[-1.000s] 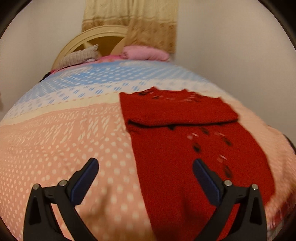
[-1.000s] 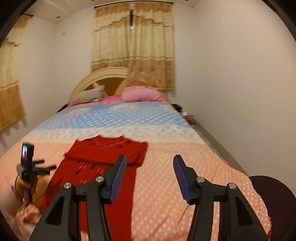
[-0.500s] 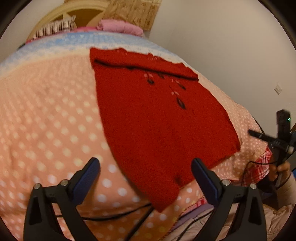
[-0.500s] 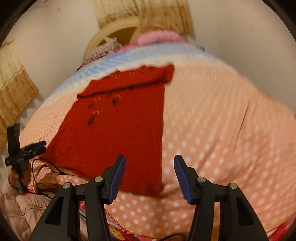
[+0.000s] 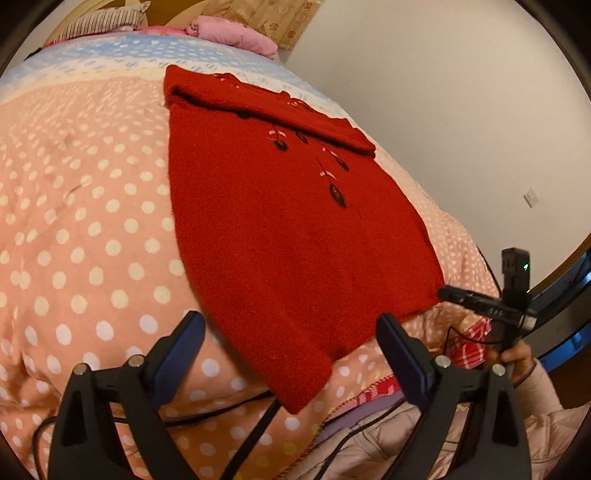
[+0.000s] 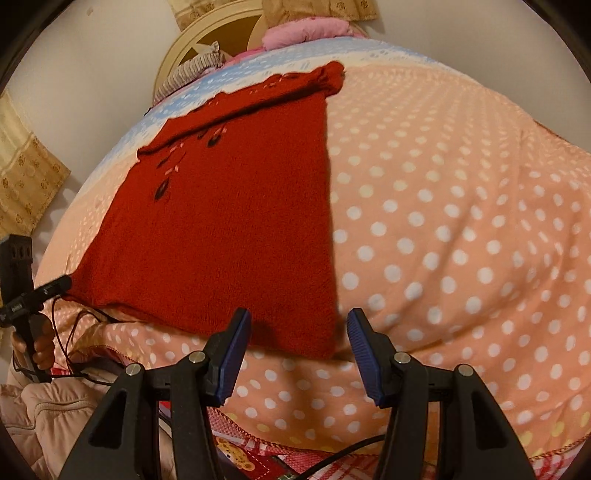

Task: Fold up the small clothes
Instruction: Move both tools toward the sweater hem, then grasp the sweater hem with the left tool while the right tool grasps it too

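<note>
Bed: a wide bed covered by a peach blanket with white polka dots, turning to cream and blue bands at the far end.
Headboard: a pale arched headboard at the far end, with beige patterned curtains above it.
Red sweater: a red sweater lies flat on the blanket, its top part folded down across the far end; dark leaf-like marks and pink stitches run down the front. Its near hem reaches the near edge of the bed, and one near corner hangs over that edge.
Pillows: a pink pillow and a striped one sit far off by the headboard.
Left gripper: the left gripper hovers just above the sweater's near hem, jaws spread wide, holding nothing.
Right gripper: the right gripper hangs over the sweater's near right corner, jaws spread, nothing between them.
Cables: black cables trail over the near edge of the bed.
</note>
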Demonstrator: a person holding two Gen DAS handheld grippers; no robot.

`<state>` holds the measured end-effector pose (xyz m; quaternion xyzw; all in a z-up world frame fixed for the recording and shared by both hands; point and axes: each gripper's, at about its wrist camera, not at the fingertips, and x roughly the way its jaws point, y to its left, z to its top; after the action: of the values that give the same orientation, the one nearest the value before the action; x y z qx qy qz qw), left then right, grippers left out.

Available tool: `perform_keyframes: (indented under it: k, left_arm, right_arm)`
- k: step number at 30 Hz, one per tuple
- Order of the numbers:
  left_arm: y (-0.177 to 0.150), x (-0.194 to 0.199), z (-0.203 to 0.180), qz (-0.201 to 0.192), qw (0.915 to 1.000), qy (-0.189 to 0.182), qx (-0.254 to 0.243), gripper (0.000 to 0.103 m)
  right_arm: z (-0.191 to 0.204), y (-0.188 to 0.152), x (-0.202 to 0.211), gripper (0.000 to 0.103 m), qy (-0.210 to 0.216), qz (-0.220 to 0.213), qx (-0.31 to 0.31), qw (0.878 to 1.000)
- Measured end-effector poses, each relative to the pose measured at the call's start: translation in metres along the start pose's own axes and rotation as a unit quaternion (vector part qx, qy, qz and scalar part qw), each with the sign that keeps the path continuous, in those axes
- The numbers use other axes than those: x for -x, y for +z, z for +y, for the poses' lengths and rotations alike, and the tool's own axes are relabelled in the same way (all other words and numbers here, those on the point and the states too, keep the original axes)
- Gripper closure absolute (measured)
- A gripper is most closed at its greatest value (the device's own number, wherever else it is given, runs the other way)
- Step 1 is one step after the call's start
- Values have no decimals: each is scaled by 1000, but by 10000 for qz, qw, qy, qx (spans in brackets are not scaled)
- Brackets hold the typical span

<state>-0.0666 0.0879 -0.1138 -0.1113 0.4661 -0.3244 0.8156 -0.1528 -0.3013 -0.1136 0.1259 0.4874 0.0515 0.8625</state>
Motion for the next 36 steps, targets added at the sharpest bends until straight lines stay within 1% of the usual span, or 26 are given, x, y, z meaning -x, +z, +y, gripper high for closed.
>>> perform_keyframes:
  k: [1,3,4,5,6,7,8,9,10,12,15,18,19,21,23,26,28,30,32,36]
  left_arm:
    - [1,0,0,27,10000,-18,42,17]
    - [1,-1,2,140,9998,-84,144,43]
    - [1,-2,4,219,9993,-159,249,49]
    - [0,-3,6,271,9989,-223,323,58]
    - [-1,-4,8,321,9983,-279,392,68]
    - [-1,-6,9,362,9979,-290,443,73]
    - [-1,-6,10,378,9978,-282,460,86]
    - [-1,-7,10,383,9979,-257,452,91]
    - [-1,-5,7,349,9984,-224,392,91]
    - [2,-1,1,257,9992,-214,226,92]
    - [11,8,-5,103,9994,-313,72,93]
    - [27,14,-7,-18,9993,-369,39,93]
    - [35,16,-7,-65,9992,-396,52,93]
    - [50,19,-4,-152,9987,-475,142,93]
    - [67,18,2,-217,9982,-494,264,93]
    - [95,13,12,-263,9983,-375,357,93]
    - [115,6,20,-268,9986,-235,387,93]
    - [128,-2,27,-235,9984,-200,467,93]
    - [142,-15,36,-151,9983,-141,551,93]
    - [161,-40,49,121,9979,265,573,92]
  right_arm:
    - [1,0,-3,48,27,26,-3,10000]
    - [5,1,-13,48,75,146,-5,9999]
    - [6,2,-17,48,52,222,2,9997]
    - [8,2,-20,50,29,259,10,9997]
    - [9,3,-22,53,27,286,5,9996]
    - [8,3,-22,58,49,304,-29,9995]
    - [7,3,-22,62,95,330,-74,9994]
    - [5,3,-21,74,162,369,-123,9991]
    - [4,4,-19,85,182,402,-139,9989]
    - [3,7,-9,91,185,393,-133,9990]
    - [4,16,4,94,350,209,-176,9990]
    - [6,32,16,94,746,-39,-356,9966]
    - [6,39,19,95,898,-124,-426,9950]
    - [11,57,22,95,1070,-282,-508,9926]
    - [13,78,23,95,1164,-466,-535,9907]
    - [15,110,20,95,1126,-697,-577,9895]
    - [11,130,14,95,1038,-799,-662,9892]
    - [3,150,3,95,940,-886,-797,9884]
    - [-7,165,-9,95,868,-941,-971,9870]
    - [-26,186,-43,95,670,-899,-1366,9843]
